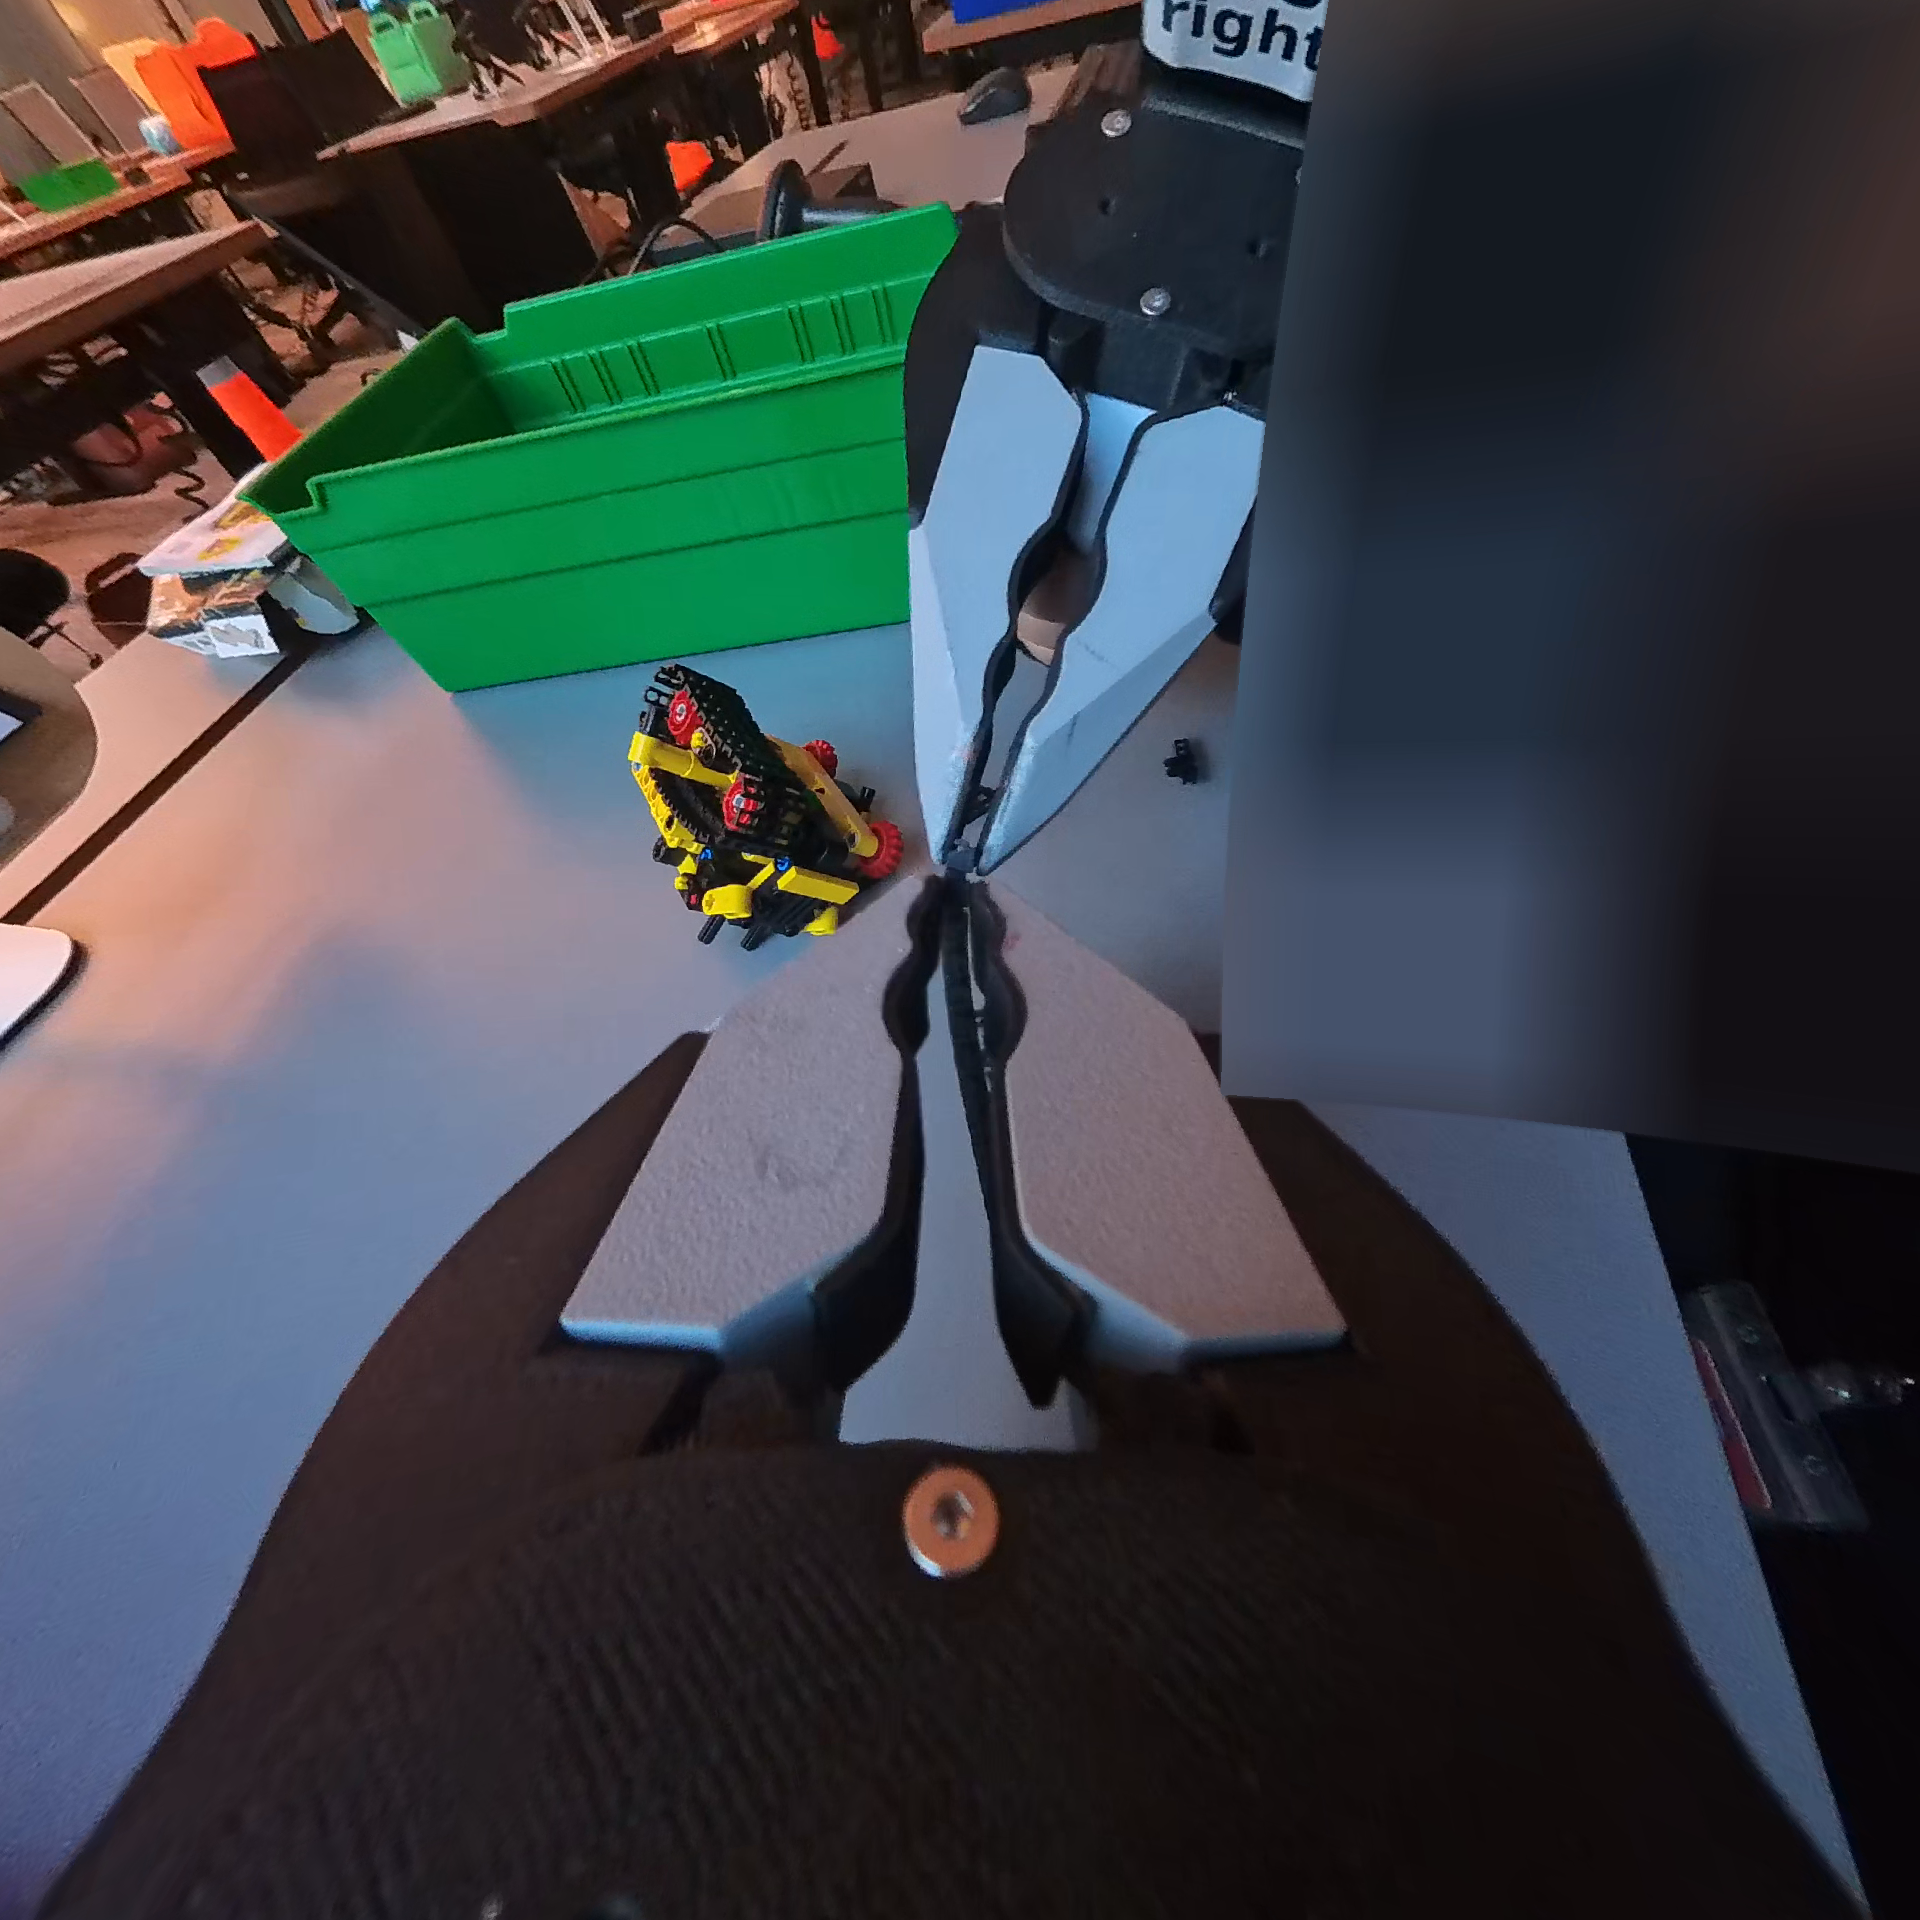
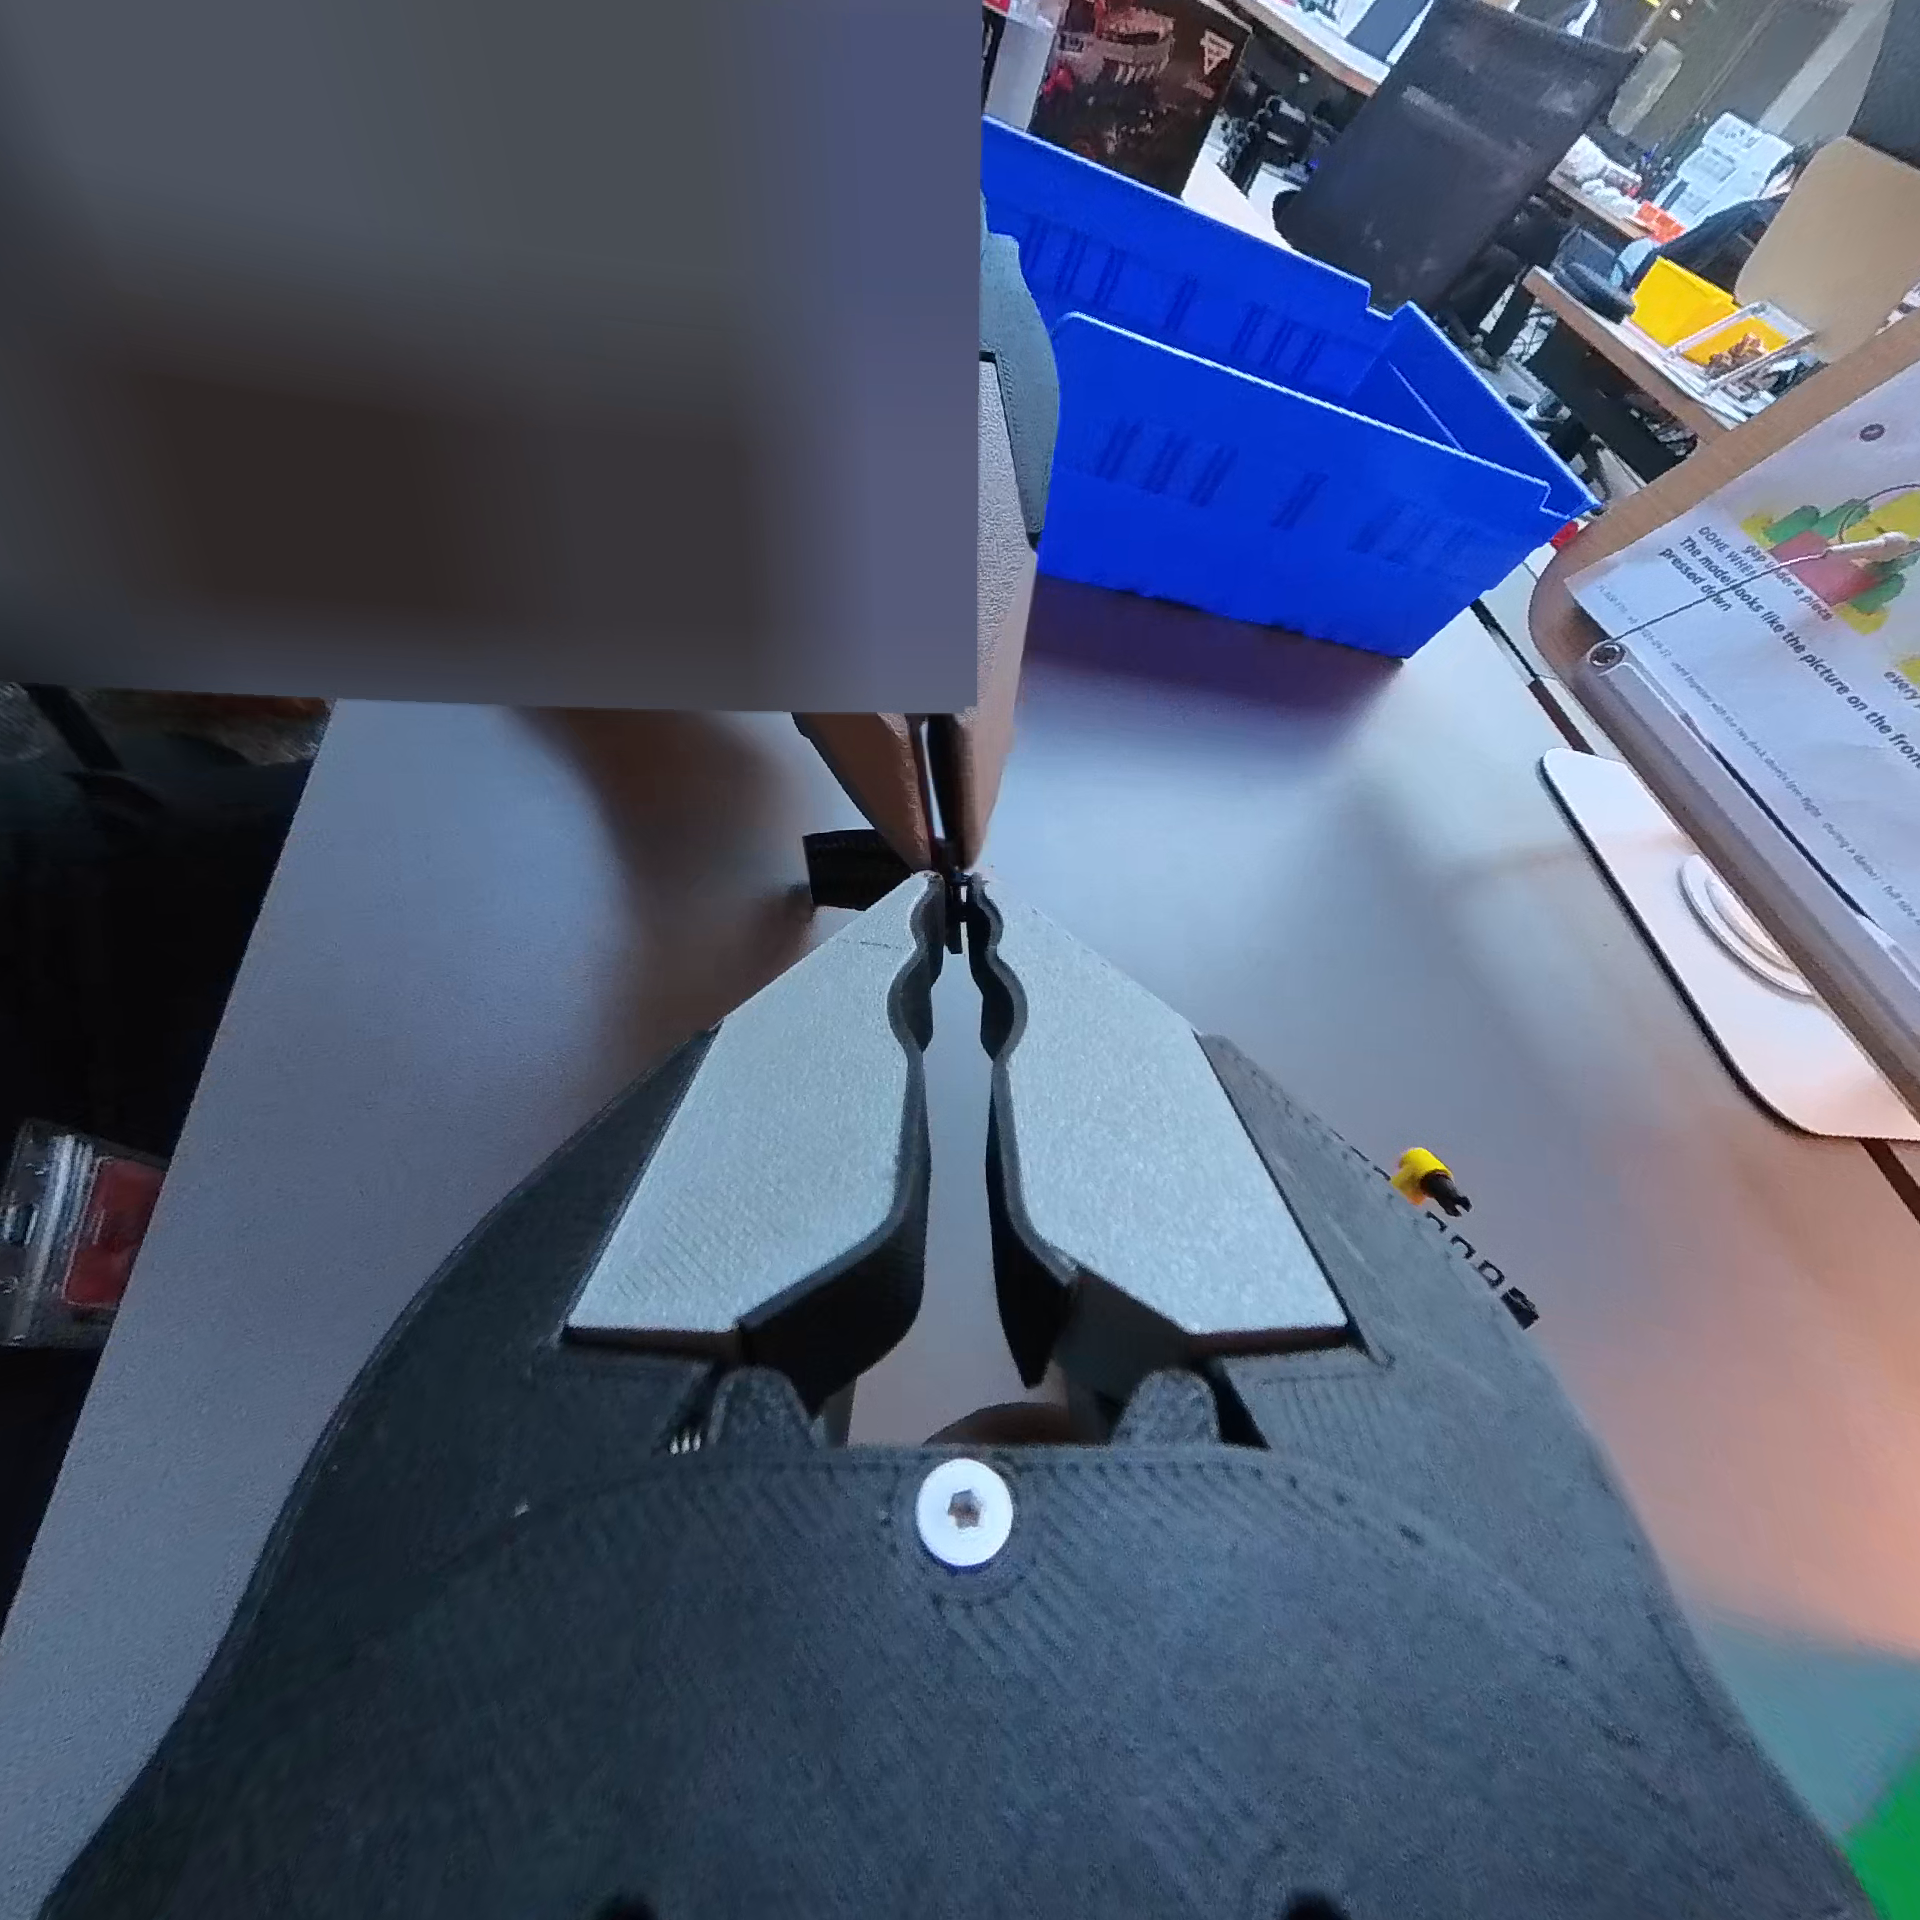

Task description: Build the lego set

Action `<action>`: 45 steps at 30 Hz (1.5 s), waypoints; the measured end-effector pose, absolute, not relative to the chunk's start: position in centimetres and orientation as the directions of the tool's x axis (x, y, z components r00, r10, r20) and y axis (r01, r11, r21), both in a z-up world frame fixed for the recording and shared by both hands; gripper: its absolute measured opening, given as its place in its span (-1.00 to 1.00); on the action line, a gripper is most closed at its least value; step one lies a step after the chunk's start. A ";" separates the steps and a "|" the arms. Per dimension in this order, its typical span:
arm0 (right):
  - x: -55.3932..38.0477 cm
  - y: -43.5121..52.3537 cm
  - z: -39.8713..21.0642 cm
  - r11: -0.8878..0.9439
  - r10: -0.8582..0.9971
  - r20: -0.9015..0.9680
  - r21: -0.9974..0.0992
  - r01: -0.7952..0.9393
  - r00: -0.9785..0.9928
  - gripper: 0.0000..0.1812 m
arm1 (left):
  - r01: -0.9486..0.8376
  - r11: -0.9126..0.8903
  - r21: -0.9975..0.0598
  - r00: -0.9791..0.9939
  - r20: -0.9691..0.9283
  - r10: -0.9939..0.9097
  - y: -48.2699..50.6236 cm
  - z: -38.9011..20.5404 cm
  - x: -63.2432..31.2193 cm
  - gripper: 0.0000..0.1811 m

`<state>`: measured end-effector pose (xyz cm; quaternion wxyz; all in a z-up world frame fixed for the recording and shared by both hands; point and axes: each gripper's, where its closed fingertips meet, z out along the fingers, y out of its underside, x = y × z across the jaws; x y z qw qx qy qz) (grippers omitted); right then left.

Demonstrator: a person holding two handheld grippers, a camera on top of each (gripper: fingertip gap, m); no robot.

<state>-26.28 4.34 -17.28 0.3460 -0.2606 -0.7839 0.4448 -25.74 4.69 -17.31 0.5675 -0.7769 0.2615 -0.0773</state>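
Observation:
My left gripper (image 1: 954, 906) is shut on a thin black lego strip (image 1: 971, 1039) that runs back between its fingers. My right gripper (image 1: 962, 850) comes in from the far side, tip to tip with the left. In the right wrist view my right gripper (image 2: 961, 906) is shut on a small black lego piece (image 2: 957, 925). The left gripper (image 2: 940, 831) faces it there, mostly hidden by a blurred patch. The two held pieces meet at the tips, above the table. The yellow and black lego model (image 1: 758, 821) with red gears sits on the table just left of the tips.
A green bin (image 1: 623, 499) stands behind the model. Two blue bins (image 2: 1247, 468) stand at the far side in the right wrist view. A screen on a stand (image 2: 1766, 665) is at the right. A yellow piece with a black pin (image 2: 1425, 1172) and a small black piece (image 1: 1179, 764) lie loose. Left and right tips are no more than a few centimetres apart.

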 end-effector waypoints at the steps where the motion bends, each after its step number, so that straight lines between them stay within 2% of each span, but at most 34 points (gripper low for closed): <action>1: -26.3 4.4 -17.3 0.466 0.717 0.308 -0.879 0.102 -0.625 -0.99 | -0.322 -0.217 -0.921 0.849 -0.180 -0.496 4.7 -17.3 -25.7 -1.00; 20: -26.0 4.0 -17.1 0.430 0.708 0.270 -0.898 0.095 -0.653 -0.98 | -0.357 -0.219 -0.908 0.841 -0.210 -0.499 4.4 -17.3 -25.5 -1.00; 24: -25.8 3.6 -17.2 0.421 0.695 0.255 -0.902 0.093 -0.672 -0.91 | -0.368 -0.236 -0.899 0.835 -0.208 -0.510 4.3 -17.6 -25.3 -1.00; 26: -25.8 3.4 -17.2 0.416 0.691 0.248 -0.905 0.093 -0.679 -1.00 | -0.382 -0.242 -0.892 0.830 -0.216 -0.514 4.3 -17.9 -25.2 -1.00; 32: -25.9 3.5 -17.1 0.430 0.695 0.266 -0.898 0.090 -0.668 -1.00 | -0.385 -0.236 -0.892 0.832 -0.224 -0.508 4.4 -17.8 -25.3 -1.00; 36: -27.4 5.0 -16.6 0.440 0.777 0.318 -0.892 0.108 -0.543 -1.00 | -0.418 -0.226 -0.880 0.838 -0.277 -0.470 4.5 -17.5 -25.9 -1.00; 38: -28.6 8.0 -16.7 0.451 0.841 0.354 -0.876 0.170 -0.409 -1.00 | -0.402 -0.190 -0.896 0.805 -0.247 -0.540 3.7 -17.2 -24.3 -1.00; 41: -27.3 6.5 -15.2 0.314 0.824 0.212 -0.943 0.112 -0.526 -1.00 | -0.474 -0.221 -0.853 0.821 -0.337 -0.461 4.7 -17.9 -25.6 -1.00; 45: -27.2 6.9 -17.4 0.404 0.804 0.236 -0.890 0.211 -0.546 -1.00 | -0.362 -0.296 -0.884 0.869 -0.204 -0.451 4.9 -18.6 -27.1 -1.00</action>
